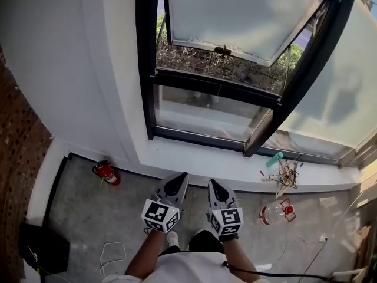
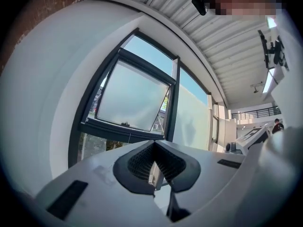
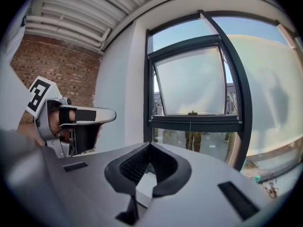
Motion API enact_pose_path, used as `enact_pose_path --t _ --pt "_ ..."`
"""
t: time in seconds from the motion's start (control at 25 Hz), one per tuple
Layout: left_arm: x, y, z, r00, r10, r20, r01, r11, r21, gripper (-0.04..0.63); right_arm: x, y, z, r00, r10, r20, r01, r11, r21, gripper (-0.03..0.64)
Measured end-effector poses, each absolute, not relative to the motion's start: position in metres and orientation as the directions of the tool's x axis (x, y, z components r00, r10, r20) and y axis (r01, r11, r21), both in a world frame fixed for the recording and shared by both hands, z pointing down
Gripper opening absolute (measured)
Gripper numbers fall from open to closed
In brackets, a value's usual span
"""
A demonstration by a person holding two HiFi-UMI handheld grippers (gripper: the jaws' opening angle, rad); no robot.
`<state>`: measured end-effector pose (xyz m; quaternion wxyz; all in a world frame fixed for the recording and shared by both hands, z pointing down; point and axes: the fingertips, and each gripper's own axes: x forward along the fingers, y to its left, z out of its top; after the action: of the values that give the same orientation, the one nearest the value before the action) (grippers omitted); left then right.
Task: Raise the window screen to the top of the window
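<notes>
Frosted glass pane (image 1: 235,16) in dark matt metal frame (image 1: 144,58); rough grey concrete floor (image 1: 88,217).

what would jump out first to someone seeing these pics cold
The big dark-framed window dominates, its frosted upper sash swung outward over greenery. Below it, low in the head view, the left tongs and right tongs are held side by side, both shut and empty. A red fire extinguisher sits on the grey floor by the white wall at left.
</notes>
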<state>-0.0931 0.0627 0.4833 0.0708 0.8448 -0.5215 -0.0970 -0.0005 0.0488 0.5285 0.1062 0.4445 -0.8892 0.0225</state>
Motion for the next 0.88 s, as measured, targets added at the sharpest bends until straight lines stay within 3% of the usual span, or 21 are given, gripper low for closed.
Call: enact_pose_path --t 0.24,0.64,0.88 --pt "-0.095 -0.05 0.497 0.451 -0.889 -0.082 -0.871 -0.458 0.175 0.0 -0.008 -0.067 0.553 -0.568 -0.793 0.221 -0.81 0.586 0.02 0.002" --pt "-0.072 -0.284 0.49 0.46 -0.886 0.057 -0.883 -0.464 -0.071 0.0 0.015 -0.298 0.543 -0.554 -0.816 0.165 -0.833 0.545 -0.096 0.002" --pt "-0.057 -0.383 0.507 0.45 -0.864 0.225 -0.781 -0.503 -0.371 0.002 0.036 -0.362 0.582 -0.533 -0.809 0.246 -0.845 0.498 -0.194 0.003"
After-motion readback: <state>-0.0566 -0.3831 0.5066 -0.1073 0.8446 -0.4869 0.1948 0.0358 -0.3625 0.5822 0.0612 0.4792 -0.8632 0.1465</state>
